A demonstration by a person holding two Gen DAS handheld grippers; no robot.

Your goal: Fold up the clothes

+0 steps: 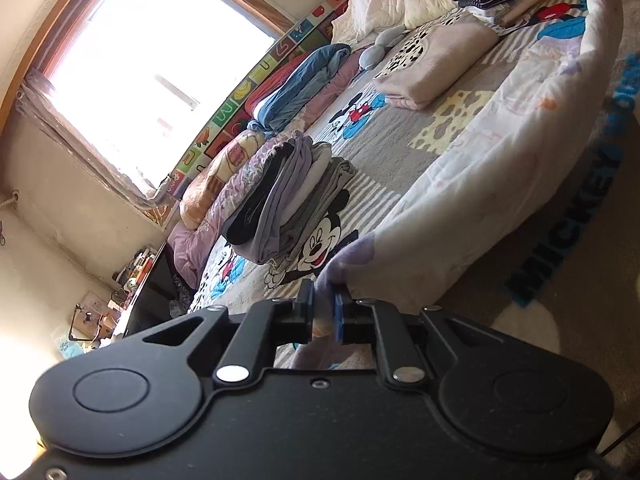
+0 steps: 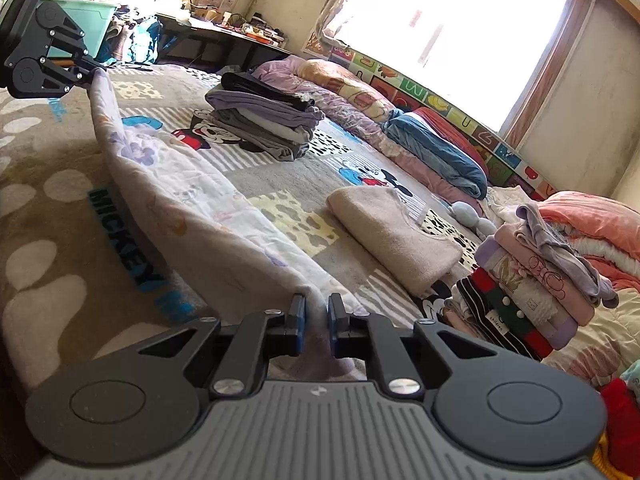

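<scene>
Both tongs, left (image 1: 323, 300) and right (image 2: 316, 312), pinch the pale sheet (image 2: 192, 208), stretching its edge taut for folding, stacks (image 2: 264, 124) at 12 o'clock.

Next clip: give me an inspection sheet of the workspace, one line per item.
Surface: Mickey-print blanket spread flat.
Job's things: pale floral garment held stretched between both tongs, its lower edge on the blanket; folded beige sweater; grey-purple folded stack; colourful folded stack.
Clutter: rolled bedding along the wall; grey soft toy.
Grippers: left tongs shut on the garment; right tongs shut on it.
Cables: nothing seen.
Surroundings: bright window; cluttered dark desk; teal bin.
</scene>
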